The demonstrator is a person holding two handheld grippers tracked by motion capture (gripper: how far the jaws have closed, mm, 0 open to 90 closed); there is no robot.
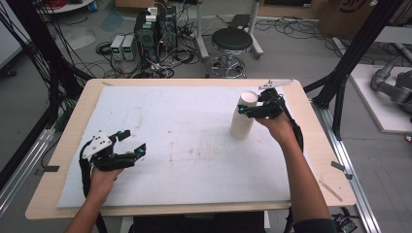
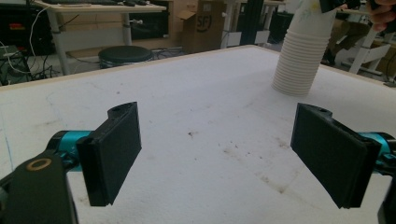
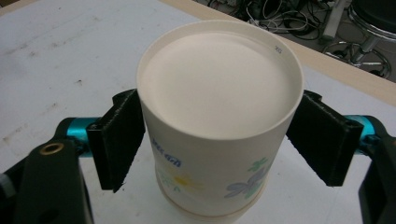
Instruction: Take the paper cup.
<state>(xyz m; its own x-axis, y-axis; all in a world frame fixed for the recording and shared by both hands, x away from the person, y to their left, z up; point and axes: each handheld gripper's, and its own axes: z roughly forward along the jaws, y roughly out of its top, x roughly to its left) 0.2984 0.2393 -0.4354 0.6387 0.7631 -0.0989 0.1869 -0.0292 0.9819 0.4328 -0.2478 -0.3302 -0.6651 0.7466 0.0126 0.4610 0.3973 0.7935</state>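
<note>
Now the right gripper (image 3: 217,140) has its jaws around the top paper cup (image 3: 219,107) of the upside-down stack (image 1: 242,119) at the table's far right, pads touching, nothing lifted yet. Left gripper (image 2: 219,158) waits, jaws apart.

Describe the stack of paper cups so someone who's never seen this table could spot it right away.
Look at the white mat covering the wooden table, then go to its far right part. There stands a tall upside-down stack of paper cups, with the right gripper around its top cup; it is the sole upright thing on the mat.
</note>
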